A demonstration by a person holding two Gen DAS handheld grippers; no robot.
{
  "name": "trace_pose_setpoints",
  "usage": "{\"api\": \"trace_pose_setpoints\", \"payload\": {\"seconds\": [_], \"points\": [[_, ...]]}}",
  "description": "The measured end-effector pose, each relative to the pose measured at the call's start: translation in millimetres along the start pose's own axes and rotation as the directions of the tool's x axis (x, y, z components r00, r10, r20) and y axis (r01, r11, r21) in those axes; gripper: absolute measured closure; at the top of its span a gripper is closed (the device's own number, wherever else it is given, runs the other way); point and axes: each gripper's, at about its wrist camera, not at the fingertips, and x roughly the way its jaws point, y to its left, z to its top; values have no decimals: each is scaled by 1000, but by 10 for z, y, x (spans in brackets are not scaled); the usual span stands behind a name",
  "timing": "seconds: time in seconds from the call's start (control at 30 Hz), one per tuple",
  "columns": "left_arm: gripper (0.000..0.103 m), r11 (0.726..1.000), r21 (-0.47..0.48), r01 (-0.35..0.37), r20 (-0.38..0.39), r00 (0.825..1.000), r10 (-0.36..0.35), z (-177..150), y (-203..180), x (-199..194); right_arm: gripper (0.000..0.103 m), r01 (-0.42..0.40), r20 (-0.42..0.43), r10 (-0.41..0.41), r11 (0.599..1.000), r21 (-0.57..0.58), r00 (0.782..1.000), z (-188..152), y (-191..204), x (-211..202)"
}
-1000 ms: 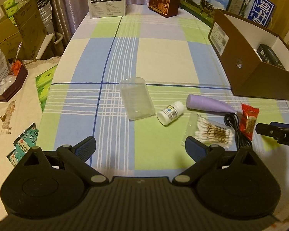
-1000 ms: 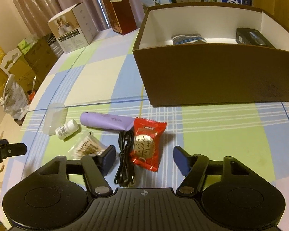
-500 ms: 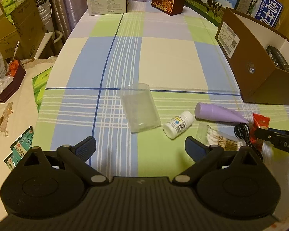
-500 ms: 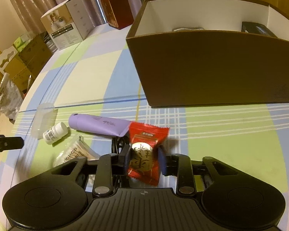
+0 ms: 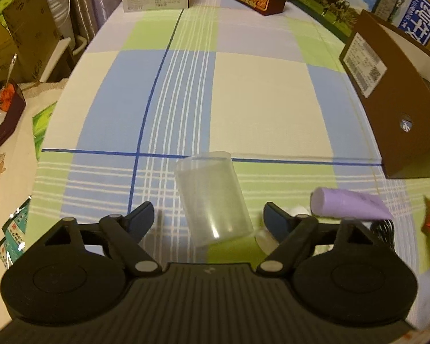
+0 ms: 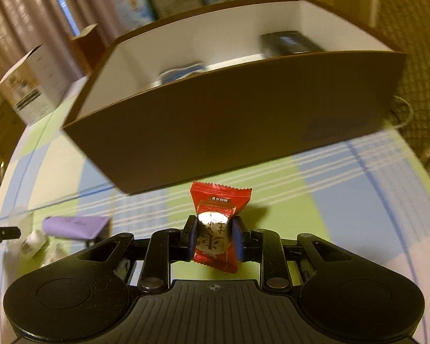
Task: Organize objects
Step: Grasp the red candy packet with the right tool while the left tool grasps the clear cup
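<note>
My right gripper (image 6: 214, 239) is clamped on the red snack packet (image 6: 218, 226), pads pinching the round cake inside at mid-body, and the packet is off the worktop (image 6: 344, 200), facing the near wall of the brown cardboard box (image 6: 229, 137). I judge it light and soft: the crinkly foil could slip and the cake could crush, so a modest squeeze across the filled middle suits it better than the flat sealed ends. My left gripper (image 5: 208, 219) has its jaws spread wide with nothing between the pads, straddling the clear plastic cup (image 5: 213, 197) that lies on its side on the checked cloth. The cup looks thin-walled and springy, apt to roll; I would take it across the body near the rim. The purple tube (image 5: 347, 207) lies just right of it.
</note>
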Motion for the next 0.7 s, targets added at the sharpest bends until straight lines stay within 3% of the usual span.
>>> {"api": "trace_pose_setpoints", "payload": {"seconds": [0.17, 0.23, 0.27, 0.5, 0.7], "points": [[35, 1000, 2, 15, -18, 1000, -15, 97, -6, 152, 80, 33, 1, -33, 998, 49, 999, -30, -199, -107], [50, 1000, 12, 10, -22, 1000, -10, 119, -23, 192, 80, 39, -2, -39, 997, 62, 999, -52, -248, -143], [52, 1000, 17, 9, -24, 1000, -8, 125, -35, 207, 80, 40, -3, -40, 997, 66, 999, -63, -268, -163], [53, 999, 44, -1, 12, 1000, 1, 104, -77, 138, 80, 19, 2, -19, 998, 62, 1000, -122, -281, -288], [54, 999, 44, -3, 59, 998, 0, 64, -94, -155, 80, -9, 29, 8, 999, 48, 1000, -59, -317, -440]]}}
